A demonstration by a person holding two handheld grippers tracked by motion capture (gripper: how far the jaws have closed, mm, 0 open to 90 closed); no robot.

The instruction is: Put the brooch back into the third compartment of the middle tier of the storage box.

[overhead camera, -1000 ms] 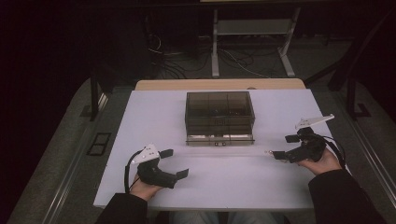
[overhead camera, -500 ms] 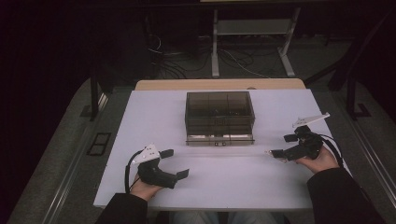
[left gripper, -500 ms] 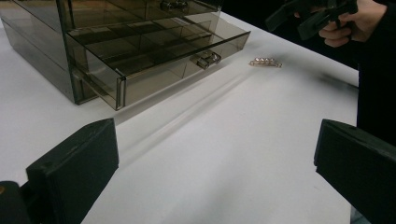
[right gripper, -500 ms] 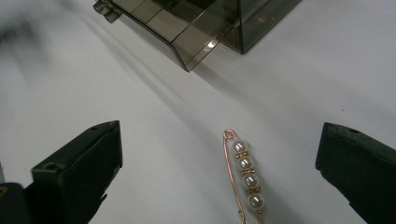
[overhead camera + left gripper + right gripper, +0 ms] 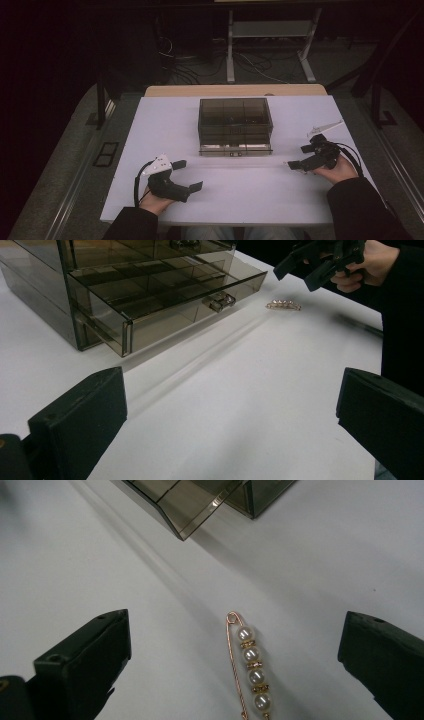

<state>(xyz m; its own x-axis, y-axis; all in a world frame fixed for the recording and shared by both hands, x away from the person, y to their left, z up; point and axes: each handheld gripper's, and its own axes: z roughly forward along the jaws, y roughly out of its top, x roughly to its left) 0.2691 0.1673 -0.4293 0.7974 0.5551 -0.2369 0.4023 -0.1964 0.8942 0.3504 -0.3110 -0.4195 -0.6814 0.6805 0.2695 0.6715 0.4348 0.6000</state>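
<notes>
Pearl pin (image 5: pixel 249 667) on white table (image 5: pixel 165 120), dark room around.

Pearl pin (image 5: pixel 250 667) lies on table (image 5: pixel 250 195) right of drawer box (image 5: pixel 235 125).

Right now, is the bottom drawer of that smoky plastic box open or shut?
Open. The bottom drawer juts out past the box's front, its clasp handle forward; in the high view it juts out too.

Dark sleeves cover both forearms, each hand gripping a black two-jawed tool (grey three-cornered plate on top, black cable trailing).
</notes>
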